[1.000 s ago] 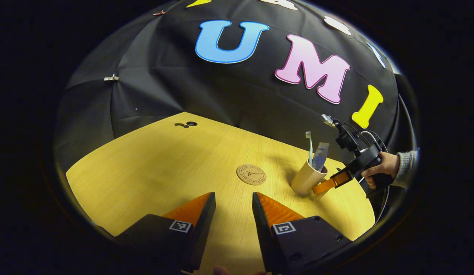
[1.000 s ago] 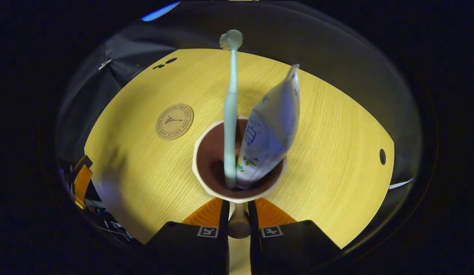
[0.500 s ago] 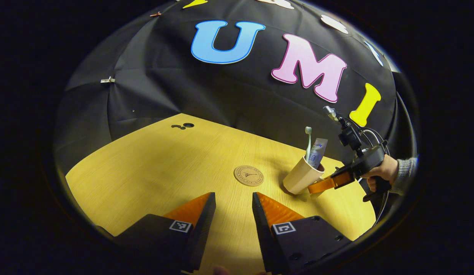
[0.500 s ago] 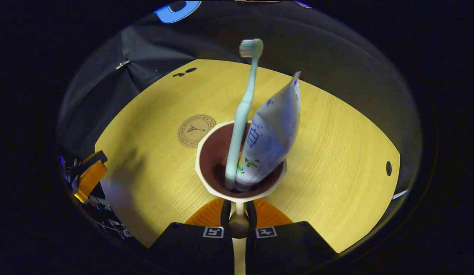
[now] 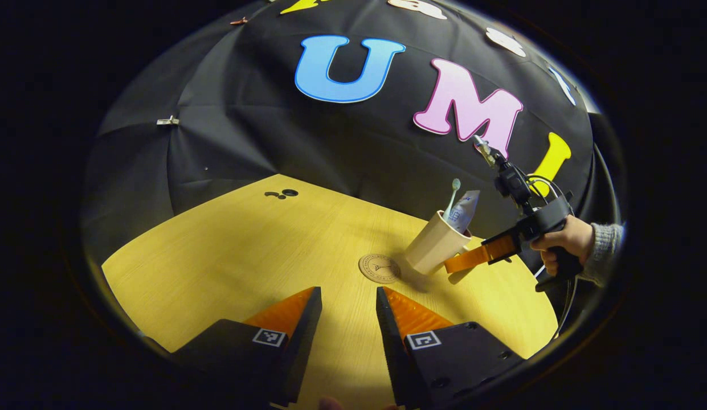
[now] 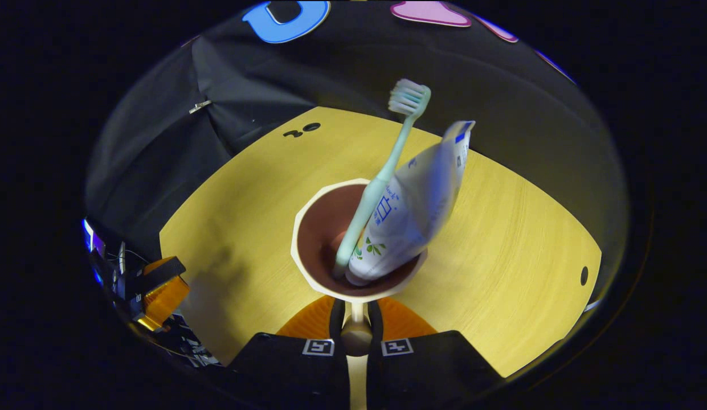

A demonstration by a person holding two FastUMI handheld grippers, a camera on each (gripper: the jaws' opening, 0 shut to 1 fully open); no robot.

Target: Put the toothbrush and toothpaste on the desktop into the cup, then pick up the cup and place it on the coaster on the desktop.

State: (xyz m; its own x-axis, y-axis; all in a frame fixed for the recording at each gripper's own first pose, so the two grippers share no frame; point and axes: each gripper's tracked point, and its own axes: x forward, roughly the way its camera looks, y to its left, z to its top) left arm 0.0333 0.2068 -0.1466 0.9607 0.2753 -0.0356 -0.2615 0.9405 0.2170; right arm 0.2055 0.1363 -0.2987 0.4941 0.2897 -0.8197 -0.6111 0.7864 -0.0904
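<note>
- Left tongs: low over the near edge of the yellow wood-grain desk, jaws parted by a moderate gap, nothing between them. Best kept there, clear of the carry path.
- Round brown cork coaster: flat on the desk, towards the near right part, just left of the cup and partly shaded by it.
- Cream faceted cup with brown inside: held off the desk, tilted, its base hanging just beside the coaster's right edge. Mint-green toothbrush and white toothpaste tube both standing in it, leaning towards the far edge.
- Right tongs: pinched narrow on the cup's handle, seen close under the cup rim in the right gripper view; in the left gripper view, carried by a hand in a grey sleeve.
- For a clean placement, judged from this: level the cup before lowering, centre the base over the coaster, set down slowly so the leaning toothbrush and toothpaste tube do not tip out, release only once the base sits flat.
- Against half a second ago: cup higher and further left, now beside the coaster rather than well right of it; coaster no longer seen past the rim in the right gripper view; toothbrush leaning more; left tongs much as before.
</note>
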